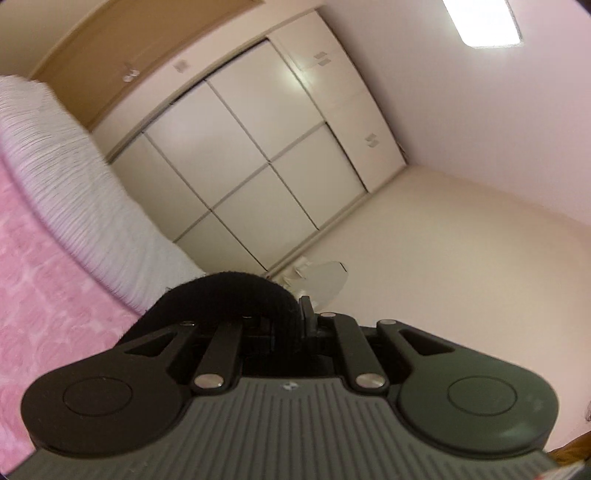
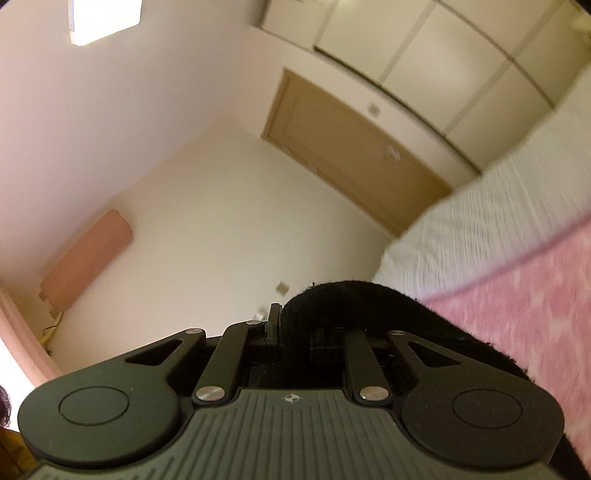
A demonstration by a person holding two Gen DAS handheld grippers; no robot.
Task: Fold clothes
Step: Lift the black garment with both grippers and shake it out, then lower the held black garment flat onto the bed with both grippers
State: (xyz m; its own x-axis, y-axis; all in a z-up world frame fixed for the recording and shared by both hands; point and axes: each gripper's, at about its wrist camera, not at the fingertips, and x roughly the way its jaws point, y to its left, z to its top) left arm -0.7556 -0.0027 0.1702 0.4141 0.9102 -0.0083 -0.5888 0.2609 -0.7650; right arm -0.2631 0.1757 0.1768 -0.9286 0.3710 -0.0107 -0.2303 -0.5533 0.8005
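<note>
Black garment (image 1: 229,295) clamped by left gripper (image 1: 291,321) and right gripper (image 2: 291,332), lifted over bed; no fold visible yet.

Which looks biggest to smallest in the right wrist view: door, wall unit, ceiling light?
1. Door
2. Wall unit
3. Ceiling light, cut by the frame edge, so its rank against the unit is unsure.

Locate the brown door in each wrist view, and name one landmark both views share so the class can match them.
Left wrist view: brown door at top left, above the white-and-pink cloth.
Right wrist view: door at centre right, tilted.
Shared landmark: the ceiling light.
</note>
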